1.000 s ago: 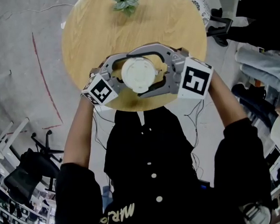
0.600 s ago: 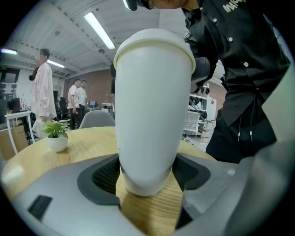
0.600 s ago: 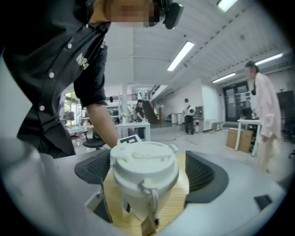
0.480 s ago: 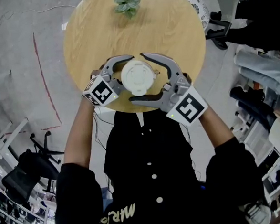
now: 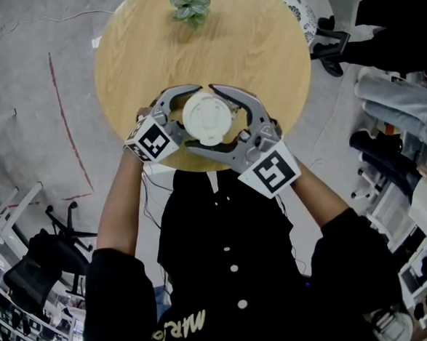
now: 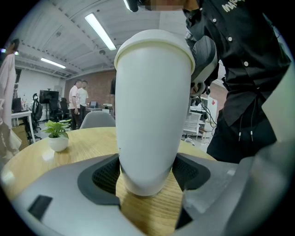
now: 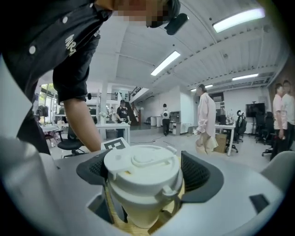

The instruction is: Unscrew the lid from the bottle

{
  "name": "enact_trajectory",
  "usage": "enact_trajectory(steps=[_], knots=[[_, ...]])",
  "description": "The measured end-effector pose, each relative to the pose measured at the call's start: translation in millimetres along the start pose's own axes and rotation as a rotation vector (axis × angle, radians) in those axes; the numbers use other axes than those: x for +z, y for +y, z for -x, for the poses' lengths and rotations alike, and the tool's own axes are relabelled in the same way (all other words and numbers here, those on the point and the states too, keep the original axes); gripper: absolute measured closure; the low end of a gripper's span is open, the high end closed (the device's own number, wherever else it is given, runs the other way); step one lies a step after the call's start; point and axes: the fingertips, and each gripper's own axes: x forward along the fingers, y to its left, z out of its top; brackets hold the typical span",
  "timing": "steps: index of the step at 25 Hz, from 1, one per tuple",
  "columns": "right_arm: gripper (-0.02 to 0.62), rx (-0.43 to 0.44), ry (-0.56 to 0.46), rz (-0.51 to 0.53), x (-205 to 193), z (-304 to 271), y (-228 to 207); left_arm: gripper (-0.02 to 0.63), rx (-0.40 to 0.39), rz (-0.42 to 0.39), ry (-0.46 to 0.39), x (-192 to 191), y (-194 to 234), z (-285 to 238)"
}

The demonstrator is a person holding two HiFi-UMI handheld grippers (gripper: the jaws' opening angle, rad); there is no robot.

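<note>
**At the table's near edge, both grippers hold the bottle**

At the near edge of the round table [image 5: 249, 47], the white bottle [image 6: 154, 106] stands upright between the two grippers. Whether its base rests on the wood or hangs just above it cannot be told.

The left gripper [image 6: 147, 177] is spread wide and clamped low on the body, with a ribbed pad pressing each side. The right gripper [image 7: 144, 174] comes in from the opposite side. Its jaws have just been closing, and the lid [image 7: 140, 159] sits between them with both pads against its rim.

The body looks like smooth, hard plastic that narrows toward the base. It is probably stiff enough to take a firm squeeze, but slick enough to turn within the pads as the lid is twisted. The low hold suits bracing it. The lid's stepped rim and small side tabs look like the best place to grip, so the jaws should stay on the rim and not the domed top. The bottle is likely light, so tipping is a greater risk than weight.
</note>
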Motion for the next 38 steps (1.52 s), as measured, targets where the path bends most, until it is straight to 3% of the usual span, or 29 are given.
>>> enact_trajectory(steps=[6,9,11,13,18,23,25,27,29,36,38], knots=[[0.127,0.483,-0.018,0.081,1,3,15,0.258,-0.023,-0.017,0.005,-2,0,0],[0.126,0.626,-0.005,0.077,-2,4,20,0.258,-0.02,-0.011,0.002,-2,1,0],[0.123,0.627,0.025,0.067,-5,3,19,0.258,-0.019,-0.007,0.002,-2,1,0],[0.094,0.567,0.065,0.049,-10,4,15,0.258,-0.019,-0.008,0.006,-1,1,0],[0.069,0.308,0.1,-0.036,-15,15,7,0.258,-0.022,-0.01,0.01,-3,1,-1],[0.06,0.043,0.081,-0.029,-18,4,3,0.258,-0.016,-0.009,0.01,-2,1,0],[0.064,-0.019,0.071,-0.034,-17,-1,-4,0.258,-0.015,-0.01,0.01,-1,1,0],[0.103,0.005,0.075,-0.013,-16,-4,-2,0.258,-0.014,-0.012,0.012,-1,1,0],[0.12,0.083,0.056,0.006,-13,-4,3,0.258,-0.018,-0.018,0.016,-1,0,0],[0.121,0.535,0.051,0.103,-14,1,18,0.258,-0.034,-0.033,0.021,-1,1,-1],[0.12,0.608,0.075,0.113,-16,1,22,0.258,-0.032,-0.029,0.019,-1,0,0]])
